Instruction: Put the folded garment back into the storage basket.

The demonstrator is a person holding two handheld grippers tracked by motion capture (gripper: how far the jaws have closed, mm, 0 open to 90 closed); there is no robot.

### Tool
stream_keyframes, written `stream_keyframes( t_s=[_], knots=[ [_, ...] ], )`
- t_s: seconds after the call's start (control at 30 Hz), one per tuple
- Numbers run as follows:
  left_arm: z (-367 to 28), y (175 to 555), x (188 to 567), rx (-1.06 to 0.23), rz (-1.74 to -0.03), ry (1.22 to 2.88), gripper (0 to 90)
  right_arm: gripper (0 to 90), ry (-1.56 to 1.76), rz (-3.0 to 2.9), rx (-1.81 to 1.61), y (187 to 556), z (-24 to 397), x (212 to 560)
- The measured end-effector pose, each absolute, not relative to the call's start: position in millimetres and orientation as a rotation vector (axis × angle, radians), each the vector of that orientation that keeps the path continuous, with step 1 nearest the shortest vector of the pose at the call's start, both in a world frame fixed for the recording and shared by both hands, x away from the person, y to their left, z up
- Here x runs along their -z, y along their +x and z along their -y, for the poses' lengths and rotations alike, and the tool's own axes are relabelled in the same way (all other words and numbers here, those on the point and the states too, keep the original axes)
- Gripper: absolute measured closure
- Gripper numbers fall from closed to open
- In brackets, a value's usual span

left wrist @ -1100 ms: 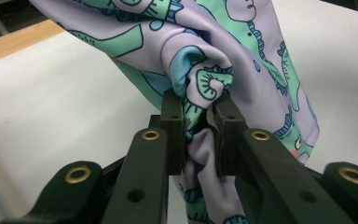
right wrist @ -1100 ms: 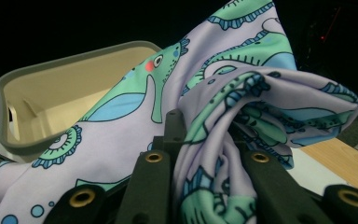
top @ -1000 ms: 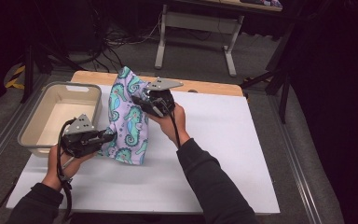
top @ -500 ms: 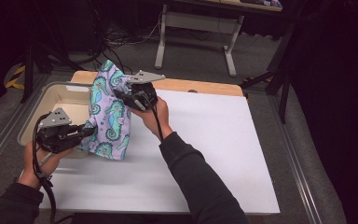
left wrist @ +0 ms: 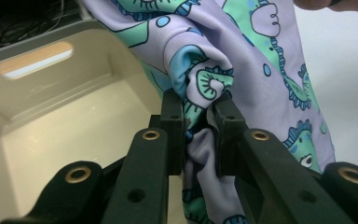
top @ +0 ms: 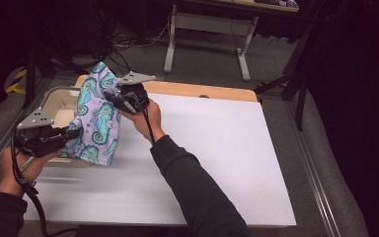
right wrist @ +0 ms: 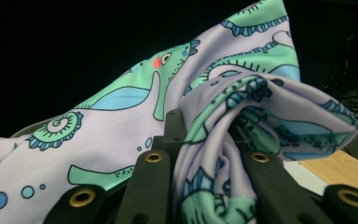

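Left gripper [top: 74, 132] and right gripper [top: 109, 96] each pinch the seahorse cloth [top: 96, 121] tight, holding it over the beige tub [top: 54, 96]; 2 grips in all

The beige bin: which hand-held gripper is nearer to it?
Left. The left hand-held gripper holds the seahorse cloth at the beige bin's near edge; the right hand-held gripper grips the cloth's top, just beside the bin's right side.
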State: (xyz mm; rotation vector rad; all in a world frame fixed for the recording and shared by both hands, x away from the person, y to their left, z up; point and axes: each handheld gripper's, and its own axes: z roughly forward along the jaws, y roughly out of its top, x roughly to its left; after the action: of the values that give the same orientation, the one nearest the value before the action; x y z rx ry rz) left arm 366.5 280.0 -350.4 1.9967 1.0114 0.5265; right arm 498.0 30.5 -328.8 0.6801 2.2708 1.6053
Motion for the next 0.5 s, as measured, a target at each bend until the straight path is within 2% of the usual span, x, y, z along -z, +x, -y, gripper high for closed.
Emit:
stream_keyframes(
  t_s=[0.5],
  knots=[
    [-308, 378, 363, -0.564, -1.118, 2.035, 78.5, 78.9, 0.675, -2.327, -1.548, 516, -80, 346]
  ],
)
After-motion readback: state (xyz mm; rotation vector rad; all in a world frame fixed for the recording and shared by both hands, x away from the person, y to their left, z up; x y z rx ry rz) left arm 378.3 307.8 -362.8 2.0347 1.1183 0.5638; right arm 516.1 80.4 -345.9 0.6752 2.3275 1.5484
